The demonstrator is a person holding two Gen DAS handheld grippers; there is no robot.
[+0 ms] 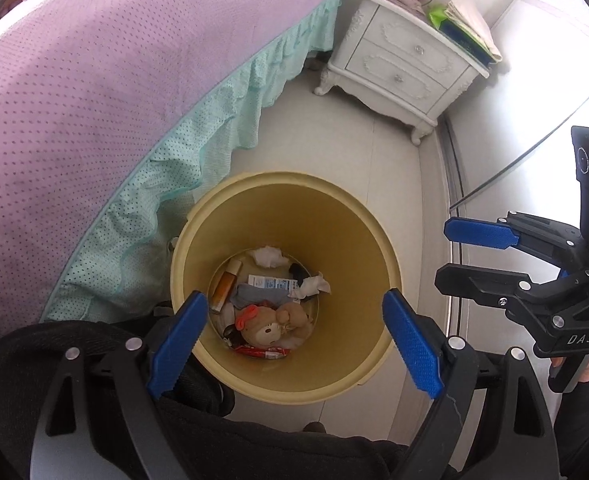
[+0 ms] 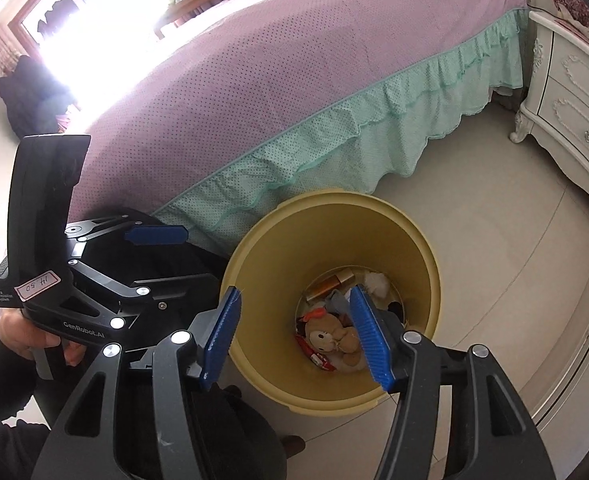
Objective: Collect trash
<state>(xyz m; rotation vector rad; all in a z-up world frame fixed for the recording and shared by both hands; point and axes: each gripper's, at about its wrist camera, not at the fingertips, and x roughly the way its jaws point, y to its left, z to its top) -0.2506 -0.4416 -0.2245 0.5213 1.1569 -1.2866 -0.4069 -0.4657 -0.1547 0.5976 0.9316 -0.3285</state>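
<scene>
While both hand-held grippers gape empty over the bin (image 1: 282,216), only the right wrist shows a window (image 2: 54,0).

Pale yellow round plastic bin (image 1: 282,208) beside a lilac dotted bedspread (image 1: 94,80)

Mint-green dotted ruffled bed skirt (image 2: 334,140) is edging the lilac; a tan plush bear with a coral-red bow (image 1: 270,326) is showing among white crumpled tissues (image 1: 270,256); blue ribbed finger pads (image 2: 368,336) are framing it.
</scene>
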